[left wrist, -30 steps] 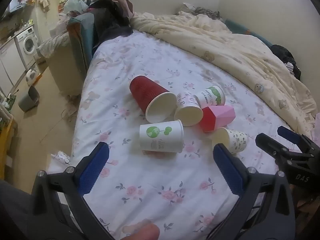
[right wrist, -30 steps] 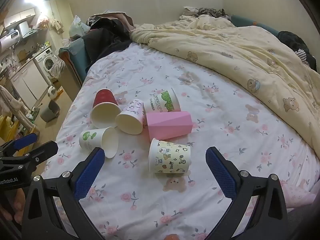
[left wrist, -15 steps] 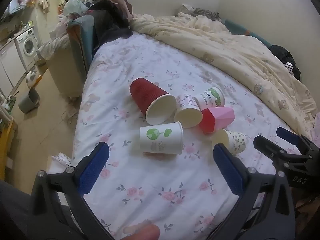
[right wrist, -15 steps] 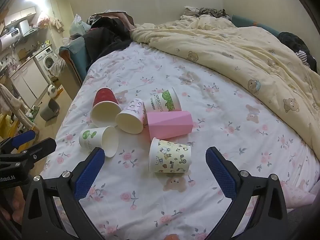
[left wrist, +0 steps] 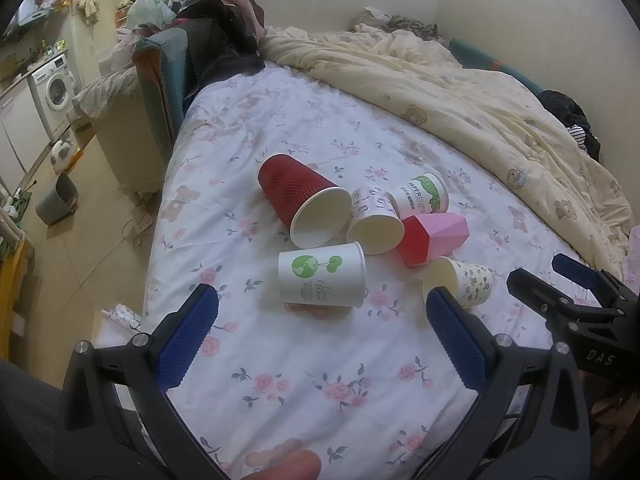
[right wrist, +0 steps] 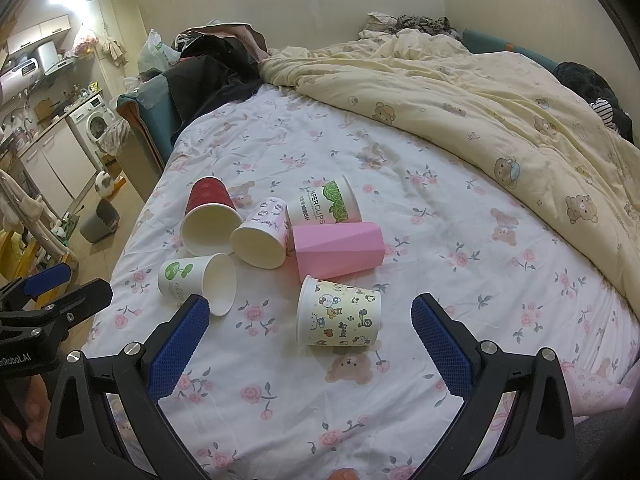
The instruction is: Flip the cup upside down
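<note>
Cups [right wrist: 338,312] sideways on floral bed [right wrist: 440,240]

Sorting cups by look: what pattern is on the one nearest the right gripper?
Pale yellow cup with small cartoon animals; clearest in the right wrist view.

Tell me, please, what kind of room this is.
Most likely a small one-room flat, seen from its sleeping corner. Paper cups lie on a bed with a flowered sheet and a crumpled quilt; a washing machine and kitchen cupboards stand close by.

PAPERCUPS cup [right wrist: 324,205]: print partly hidden by pink cup [right wrist: 338,249]; right tool [left wrist: 560,280] cut off at frame edge.
</note>
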### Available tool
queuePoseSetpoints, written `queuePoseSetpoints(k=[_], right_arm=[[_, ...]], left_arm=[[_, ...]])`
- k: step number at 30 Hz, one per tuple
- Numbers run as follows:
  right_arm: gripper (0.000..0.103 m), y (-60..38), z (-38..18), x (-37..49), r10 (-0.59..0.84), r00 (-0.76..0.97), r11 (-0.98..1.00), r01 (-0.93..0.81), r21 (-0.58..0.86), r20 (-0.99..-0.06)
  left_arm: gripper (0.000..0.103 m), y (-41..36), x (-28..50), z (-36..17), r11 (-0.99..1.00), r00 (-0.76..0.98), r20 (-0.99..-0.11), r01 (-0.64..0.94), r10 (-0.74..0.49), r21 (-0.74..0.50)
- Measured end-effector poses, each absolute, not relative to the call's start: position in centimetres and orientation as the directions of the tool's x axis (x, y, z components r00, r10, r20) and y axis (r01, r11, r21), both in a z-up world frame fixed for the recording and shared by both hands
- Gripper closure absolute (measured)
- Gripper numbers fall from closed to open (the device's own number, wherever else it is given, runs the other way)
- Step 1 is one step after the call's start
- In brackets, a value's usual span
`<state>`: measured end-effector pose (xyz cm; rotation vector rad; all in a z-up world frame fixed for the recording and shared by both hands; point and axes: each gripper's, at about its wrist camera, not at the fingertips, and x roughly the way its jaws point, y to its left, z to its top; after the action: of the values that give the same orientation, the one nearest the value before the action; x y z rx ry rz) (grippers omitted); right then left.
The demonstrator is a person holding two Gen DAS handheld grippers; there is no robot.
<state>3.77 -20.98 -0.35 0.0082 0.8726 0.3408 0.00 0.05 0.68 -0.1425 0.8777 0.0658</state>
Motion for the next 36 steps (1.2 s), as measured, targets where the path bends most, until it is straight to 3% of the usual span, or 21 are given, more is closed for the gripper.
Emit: queuePoseSetpoints(k=[36], right_arm=[[0.000, -20.96, -0.50, 3.78, 0.298, 0.586, 0.945, -0.290, 0.148, -0.753]], left_arm=[[0.000, 0.08, -0.06, 0.20, 0.986, 0.636, -0.772, -0.125, -0.005, -0.109]])
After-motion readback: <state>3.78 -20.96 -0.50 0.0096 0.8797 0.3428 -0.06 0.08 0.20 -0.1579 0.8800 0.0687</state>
